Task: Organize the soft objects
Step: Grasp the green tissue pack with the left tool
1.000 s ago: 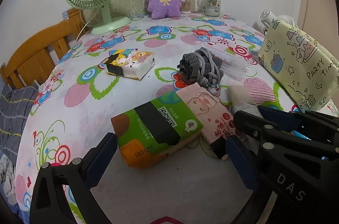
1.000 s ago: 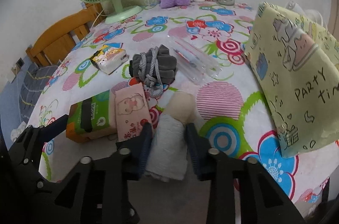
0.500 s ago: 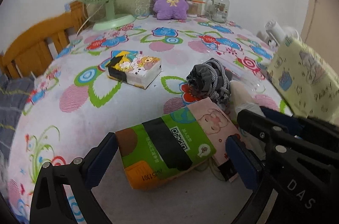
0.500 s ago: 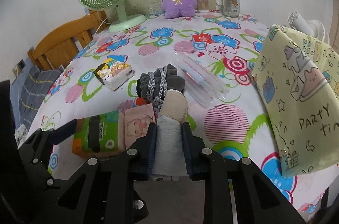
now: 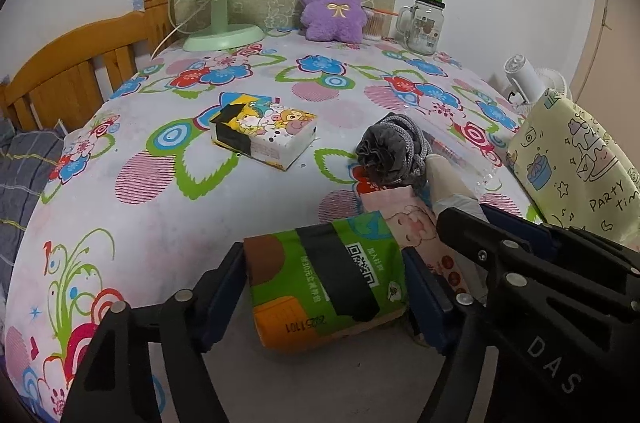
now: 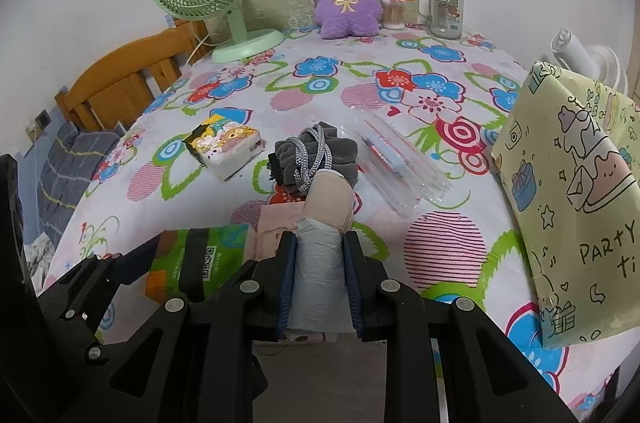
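Directly left of the pink pack (image 5: pixel 404 219), the green tissue pack (image 5: pixel 328 279) lay between the left gripper's (image 5: pixel 324 287) pads, its long axis crosswise to them, contact uncertain. The right gripper (image 6: pixel 319 279) clamped the grey-and-beige roll (image 6: pixel 322 247), pointing toward the grey pouch (image 6: pixel 316 159).

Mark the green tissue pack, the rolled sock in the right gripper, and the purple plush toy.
green tissue pack (image 5: pixel 324 279), left wrist view, on its black centre band.
rolled sock (image 6: pixel 318 275), right wrist view, on its grey lower part.
purple plush toy (image 6: pixel 347 5), right wrist view, on its chest bow.
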`<state>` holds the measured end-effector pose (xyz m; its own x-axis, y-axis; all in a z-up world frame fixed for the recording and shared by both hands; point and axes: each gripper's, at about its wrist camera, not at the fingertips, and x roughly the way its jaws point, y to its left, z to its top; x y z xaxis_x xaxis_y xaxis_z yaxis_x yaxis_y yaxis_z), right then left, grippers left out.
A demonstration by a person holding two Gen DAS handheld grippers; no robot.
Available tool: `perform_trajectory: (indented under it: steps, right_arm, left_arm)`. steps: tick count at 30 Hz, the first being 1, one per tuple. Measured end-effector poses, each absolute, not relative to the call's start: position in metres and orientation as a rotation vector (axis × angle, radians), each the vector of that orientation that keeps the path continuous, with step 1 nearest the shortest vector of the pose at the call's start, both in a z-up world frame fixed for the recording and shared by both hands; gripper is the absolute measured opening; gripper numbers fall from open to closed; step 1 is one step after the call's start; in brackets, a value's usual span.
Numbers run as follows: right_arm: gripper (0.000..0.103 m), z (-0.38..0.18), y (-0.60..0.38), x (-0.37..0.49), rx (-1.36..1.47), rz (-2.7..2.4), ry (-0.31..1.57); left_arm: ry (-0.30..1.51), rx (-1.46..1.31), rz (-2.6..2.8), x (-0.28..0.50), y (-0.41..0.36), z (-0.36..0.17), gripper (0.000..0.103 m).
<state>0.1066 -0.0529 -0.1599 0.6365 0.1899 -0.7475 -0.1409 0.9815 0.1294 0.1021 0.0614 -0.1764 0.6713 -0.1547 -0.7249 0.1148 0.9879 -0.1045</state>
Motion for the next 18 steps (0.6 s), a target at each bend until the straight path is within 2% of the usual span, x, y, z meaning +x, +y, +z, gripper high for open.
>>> perform_trajectory:
  steps: [18]
  right_arm:
    - [0.027, -0.141, -0.050, 0.085, 0.064, 0.216, 0.820]
  left_arm:
    - [0.770, -0.004, -0.108, 0.076, 0.057, -0.153, 0.074]
